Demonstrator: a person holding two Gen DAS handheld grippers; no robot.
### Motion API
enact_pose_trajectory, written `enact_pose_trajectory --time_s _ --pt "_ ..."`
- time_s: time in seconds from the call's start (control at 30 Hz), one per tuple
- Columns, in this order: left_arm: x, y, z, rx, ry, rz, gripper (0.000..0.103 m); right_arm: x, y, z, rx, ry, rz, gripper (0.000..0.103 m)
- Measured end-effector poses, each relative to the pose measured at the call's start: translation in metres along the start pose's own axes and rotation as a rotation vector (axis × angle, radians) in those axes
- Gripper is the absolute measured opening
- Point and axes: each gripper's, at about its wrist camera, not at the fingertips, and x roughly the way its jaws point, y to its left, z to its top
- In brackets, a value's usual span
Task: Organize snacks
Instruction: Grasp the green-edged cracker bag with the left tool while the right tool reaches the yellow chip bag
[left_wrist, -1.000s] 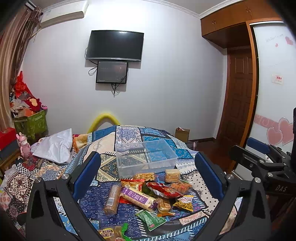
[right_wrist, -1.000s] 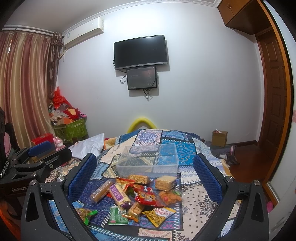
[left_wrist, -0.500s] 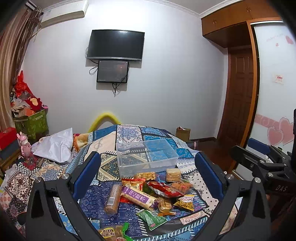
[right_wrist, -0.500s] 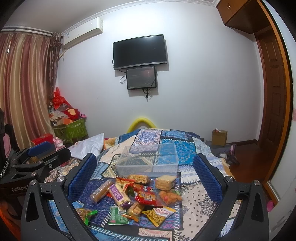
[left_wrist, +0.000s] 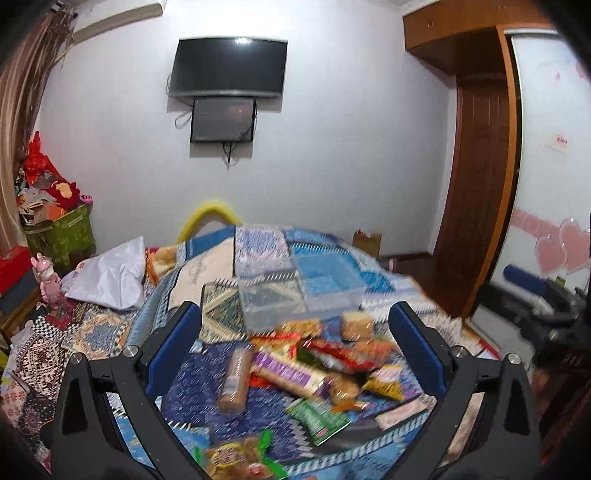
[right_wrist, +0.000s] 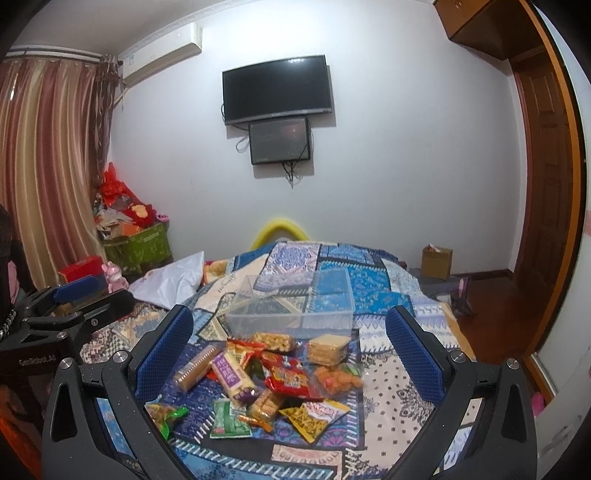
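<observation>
**Both grippers spread wide above the snack pile**

The left gripper (left_wrist: 295, 345) has its jaws wide apart with nothing between them; its blue pads (left_wrist: 173, 347) frame the snacks from above. The right gripper (right_wrist: 290, 345) is likewise spread, gripping nothing, and hangs clear of the bed.

Between the right gripper's fingers lies the snack pile (right_wrist: 266, 376) on the patterned quilt (right_wrist: 373, 295). At the pile's centre sits a red packet (right_wrist: 286, 376). At its 9 o'clock is a purple-labelled bar (right_wrist: 232, 374), and beyond that a sleeve of round biscuits (right_wrist: 195, 367). At 1 o'clock rests a square stack of crackers (right_wrist: 328, 349); at 3 o'clock a clear bag of orange puffs (right_wrist: 338, 378). At 5 o'clock lies a yellow packet (right_wrist: 314, 415), at 7 o'clock a green sachet (right_wrist: 229, 421).

At 12 o'clock from the pile, just beside it, stands a clear plastic box (right_wrist: 295, 306), holding no snacks. The left wrist view is motion-blurred.
</observation>
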Motion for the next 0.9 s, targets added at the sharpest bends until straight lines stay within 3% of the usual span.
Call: enact_pose_trajectory --time_s 0.17,0.4,0.6,0.9 --pt "0.015 0.020 -0.026 0.017 0.103 0.063 0.103 0.012 -0.008 -0.012 0.018 0.058 -0.008 0.103" --pt "0.042 0.049 -0.068 -0.067 0.265 0.108 0.103 0.032 -0.016 -0.033 0.045 0.160 -0.023 0.103" --pt "0.069 0.065 -0.111 -0.131 0.422 0.105 0.103 0.049 -0.021 -0.053 0.032 0.256 -0.054 0.103" --pt "0.094 0.074 -0.144 -0.200 0.575 0.094 0.103 0.078 -0.027 -0.077 0.039 0.371 -0.063 0.103"
